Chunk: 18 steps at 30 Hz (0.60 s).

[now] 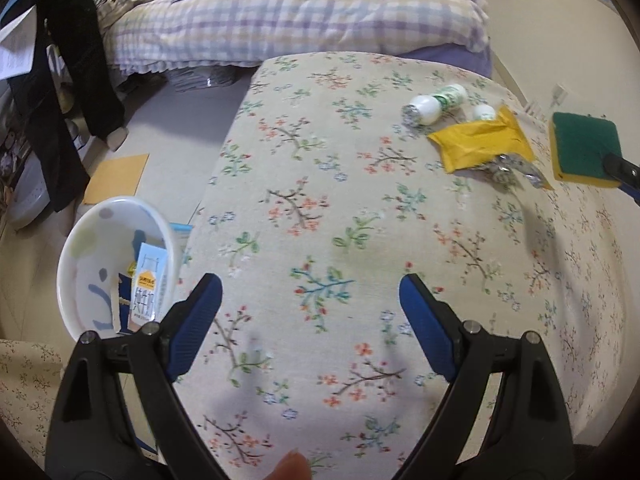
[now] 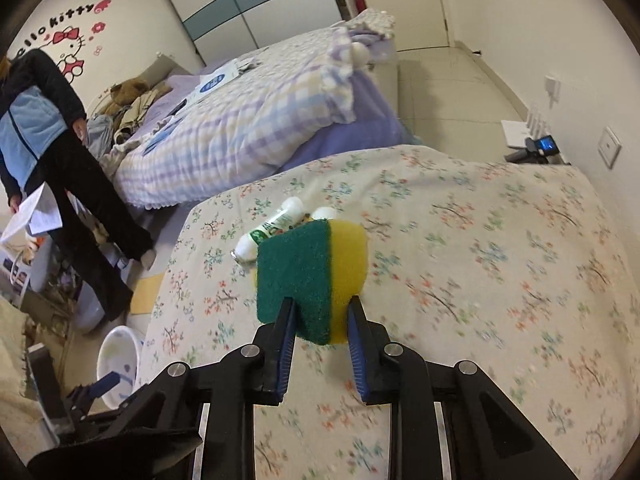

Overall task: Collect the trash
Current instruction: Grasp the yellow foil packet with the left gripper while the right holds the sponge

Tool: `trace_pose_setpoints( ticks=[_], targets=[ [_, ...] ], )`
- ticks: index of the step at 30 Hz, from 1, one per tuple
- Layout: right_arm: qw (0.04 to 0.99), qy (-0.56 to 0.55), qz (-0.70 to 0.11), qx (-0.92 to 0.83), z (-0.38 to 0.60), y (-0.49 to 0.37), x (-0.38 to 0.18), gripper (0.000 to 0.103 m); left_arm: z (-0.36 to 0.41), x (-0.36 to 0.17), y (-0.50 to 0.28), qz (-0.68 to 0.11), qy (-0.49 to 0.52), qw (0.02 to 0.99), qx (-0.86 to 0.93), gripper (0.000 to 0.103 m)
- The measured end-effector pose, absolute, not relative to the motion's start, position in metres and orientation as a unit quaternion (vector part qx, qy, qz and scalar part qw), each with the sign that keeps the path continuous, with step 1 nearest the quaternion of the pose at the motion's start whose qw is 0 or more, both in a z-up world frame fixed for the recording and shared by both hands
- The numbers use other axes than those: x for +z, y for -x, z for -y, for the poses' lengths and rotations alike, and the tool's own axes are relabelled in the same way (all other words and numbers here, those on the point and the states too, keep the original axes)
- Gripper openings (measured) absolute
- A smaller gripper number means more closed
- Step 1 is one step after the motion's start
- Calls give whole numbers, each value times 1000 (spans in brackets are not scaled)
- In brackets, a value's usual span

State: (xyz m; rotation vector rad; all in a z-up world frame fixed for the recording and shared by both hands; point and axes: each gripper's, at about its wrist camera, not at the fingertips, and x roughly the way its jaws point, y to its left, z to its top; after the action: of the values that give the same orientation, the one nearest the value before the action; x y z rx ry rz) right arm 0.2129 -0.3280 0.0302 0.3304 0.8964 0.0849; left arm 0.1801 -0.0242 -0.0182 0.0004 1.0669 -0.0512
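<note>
A table with a floral cloth point(image 1: 320, 208) holds trash at its far right: a white bottle with a green label point(image 1: 436, 104), a small white cap point(image 1: 485, 112) and a yellow wrapper point(image 1: 482, 144) over crumpled foil point(image 1: 508, 170). A white bin point(image 1: 80, 264) on the floor at the left holds a milk carton point(image 1: 148, 292). My left gripper point(image 1: 310, 300) is open and empty above the cloth's near part. My right gripper point(image 2: 322, 308) is shut on a green and yellow sponge point(image 2: 308, 276), held above the cloth just in front of the bottle point(image 2: 268, 232). The sponge also shows in the left wrist view point(image 1: 582, 148).
A bed with a checked purple quilt point(image 1: 288, 20) stands behind the table. A person in dark trousers point(image 2: 80, 184) stands on the floor at the left with papers in hand. A flat brown cardboard piece point(image 1: 118, 178) lies on the floor. A wall runs along the right.
</note>
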Motion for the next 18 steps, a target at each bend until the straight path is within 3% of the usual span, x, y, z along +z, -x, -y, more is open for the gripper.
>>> trace_pose_setpoints(
  ticks=[11,18],
  targets=[
    [880,-212,-424,-1,411,-152,27,25,84,-12,-170,-497,-35,865,-58,90],
    [878,-181,-444,-17,450,-151,9,25,118,-18,-202,-524,-18,848,-74,90]
  ],
)
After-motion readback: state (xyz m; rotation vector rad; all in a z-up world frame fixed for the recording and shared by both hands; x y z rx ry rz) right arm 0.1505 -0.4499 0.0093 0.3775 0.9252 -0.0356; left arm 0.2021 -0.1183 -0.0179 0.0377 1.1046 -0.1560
